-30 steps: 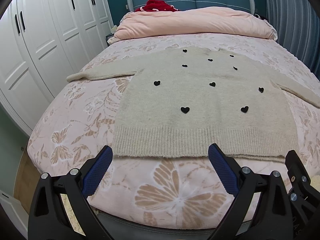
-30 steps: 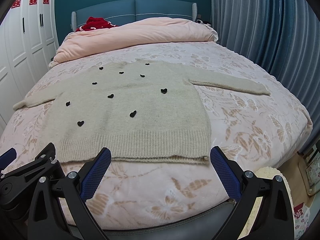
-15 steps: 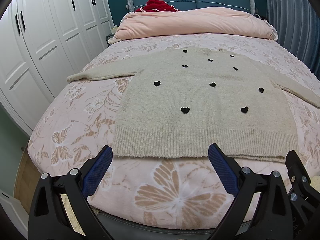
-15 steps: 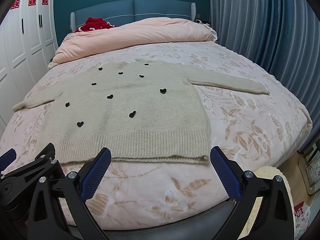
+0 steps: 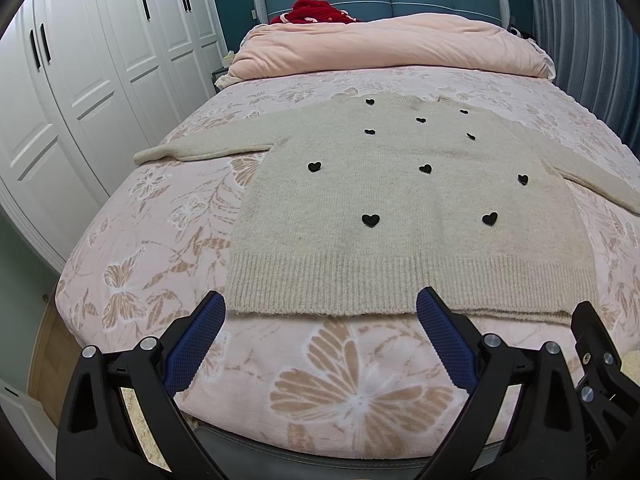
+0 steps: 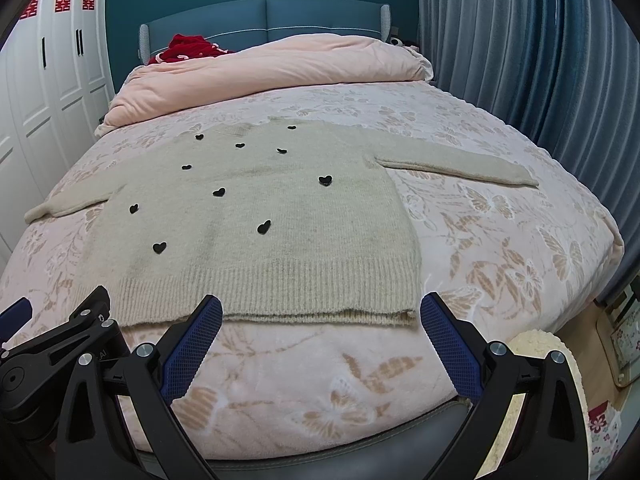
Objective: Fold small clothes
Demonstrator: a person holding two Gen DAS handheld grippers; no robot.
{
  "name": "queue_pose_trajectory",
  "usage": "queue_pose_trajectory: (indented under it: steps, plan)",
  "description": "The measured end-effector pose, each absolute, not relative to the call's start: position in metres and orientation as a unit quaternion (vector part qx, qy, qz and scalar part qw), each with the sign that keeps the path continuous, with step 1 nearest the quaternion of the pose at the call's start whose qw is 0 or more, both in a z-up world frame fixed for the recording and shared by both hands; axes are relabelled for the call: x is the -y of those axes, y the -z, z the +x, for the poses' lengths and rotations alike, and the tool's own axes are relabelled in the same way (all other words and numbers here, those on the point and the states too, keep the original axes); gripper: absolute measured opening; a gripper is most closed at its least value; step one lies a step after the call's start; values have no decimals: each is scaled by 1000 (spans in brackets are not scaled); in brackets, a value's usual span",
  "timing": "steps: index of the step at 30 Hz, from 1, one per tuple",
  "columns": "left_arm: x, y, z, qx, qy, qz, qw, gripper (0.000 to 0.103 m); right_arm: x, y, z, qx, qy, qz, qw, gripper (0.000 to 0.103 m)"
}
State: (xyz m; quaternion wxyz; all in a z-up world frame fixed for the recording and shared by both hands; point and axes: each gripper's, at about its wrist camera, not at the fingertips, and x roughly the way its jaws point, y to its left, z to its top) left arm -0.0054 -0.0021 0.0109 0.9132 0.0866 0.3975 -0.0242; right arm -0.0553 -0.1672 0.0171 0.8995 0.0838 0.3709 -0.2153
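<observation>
A beige knit sweater (image 5: 400, 208) with small black hearts lies flat on the bed, front up, both sleeves spread out to the sides. It also shows in the right wrist view (image 6: 256, 224). Its ribbed hem faces me. My left gripper (image 5: 320, 320) is open and empty, hovering just short of the hem's left half. My right gripper (image 6: 320, 324) is open and empty, just short of the hem's right corner. Each gripper's black frame shows at the edge of the other's view.
The bed (image 5: 160, 240) has a pink butterfly-print cover. A folded pink duvet (image 5: 384, 48) and a red garment (image 5: 316, 10) lie at the headboard. White wardrobes (image 5: 80, 80) stand left, blue curtains (image 6: 540, 60) right. A cream rug (image 6: 536, 360) lies on the floor.
The right wrist view has tilted slightly, so the sweater sits a little lower and nearer. The left gripper has barely moved. Both stay open.
</observation>
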Motion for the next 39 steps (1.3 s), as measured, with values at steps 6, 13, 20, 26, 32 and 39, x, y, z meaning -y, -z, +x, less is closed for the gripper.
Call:
queue_pose_trajectory:
  steps: [6,13,20,26,32,39]
  plan:
    - [2,-11,-5,-397,24,87,913,94,167,-17,-55,-371,215,84,899,98]
    - [1,-11,-5,-397,24,87,913,94,168,-16,-55,-372,215,85,899,98]
    - [1,-10,-5,-397,23,88,913,94,168,-16,-55,-372,216,85,899,98]
    - [1,-10,-5,-397,23,88,913,94,170,-16,-56,-373,215,85,899,98]
    - [1,-10,-5,-397,23,88,913,94,170,-16,-56,-373,215,85,898,98]
    - [0,-7,-3,-404,25,89,910,94,172,-13,-56,-377,207,88,899,98]
